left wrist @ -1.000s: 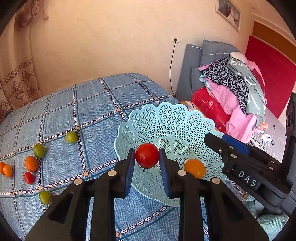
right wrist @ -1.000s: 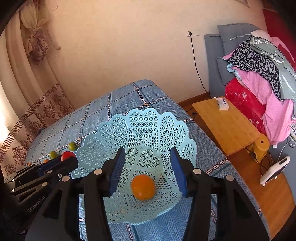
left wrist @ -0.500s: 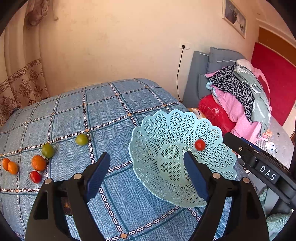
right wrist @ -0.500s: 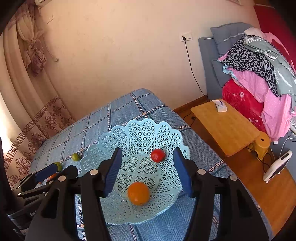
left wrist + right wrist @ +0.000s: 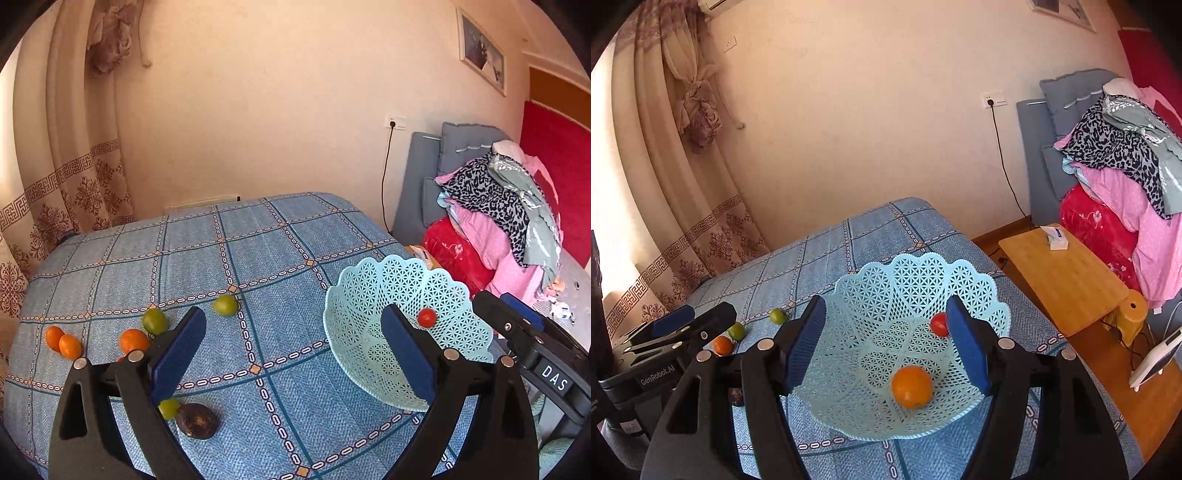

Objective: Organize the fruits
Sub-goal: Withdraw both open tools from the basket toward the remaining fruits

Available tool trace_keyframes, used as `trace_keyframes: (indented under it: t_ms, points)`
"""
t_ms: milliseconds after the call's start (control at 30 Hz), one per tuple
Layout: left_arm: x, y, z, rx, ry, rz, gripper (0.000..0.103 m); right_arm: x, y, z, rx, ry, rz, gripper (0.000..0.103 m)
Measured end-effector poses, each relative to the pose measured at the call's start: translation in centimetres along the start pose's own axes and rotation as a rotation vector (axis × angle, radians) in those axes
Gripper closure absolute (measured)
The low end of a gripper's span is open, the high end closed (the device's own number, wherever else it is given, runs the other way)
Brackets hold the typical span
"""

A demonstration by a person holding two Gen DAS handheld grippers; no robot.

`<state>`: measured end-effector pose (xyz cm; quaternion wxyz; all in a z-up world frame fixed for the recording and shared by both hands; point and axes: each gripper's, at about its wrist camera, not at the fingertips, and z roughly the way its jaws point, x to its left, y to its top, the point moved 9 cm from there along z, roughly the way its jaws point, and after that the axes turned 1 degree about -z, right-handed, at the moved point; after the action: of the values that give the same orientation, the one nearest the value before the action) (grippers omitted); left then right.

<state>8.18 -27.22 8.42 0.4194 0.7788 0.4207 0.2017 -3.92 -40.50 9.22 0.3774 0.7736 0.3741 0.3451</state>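
Note:
A light blue lattice basket sits on the blue checked bed. A red tomato and an orange lie inside it. My left gripper is open and empty, raised above the bed left of the basket. My right gripper is open and empty, hovering over the basket. Loose fruit lies on the bed at the left: green ones, oranges and a dark brown fruit.
A wooden side table with a small box stands right of the bed. A pile of clothes lies on a grey chair. Curtains hang at the left. The bed edge falls off just beyond the basket.
My left gripper opened and let the red tomato drop into the basket, then pulled back and swung left. My right gripper rose a little above the basket, still open.

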Motion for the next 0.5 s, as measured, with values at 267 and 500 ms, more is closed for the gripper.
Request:
trace_keyframes:
  t_ms: [267, 500]
  points:
    - [5.6, 0.5, -2.2, -0.031, 0.09, -0.037, 0.006, 3.9, -1.2, -0.5, 0.001, 0.063, -0.082, 0.034]
    - [11.7, -0.5, -3.5, -0.02, 0.181, -0.084, 0.005, 7.1, -2.6, -1.0, 0.025, 0.116, -0.146, 0.033]
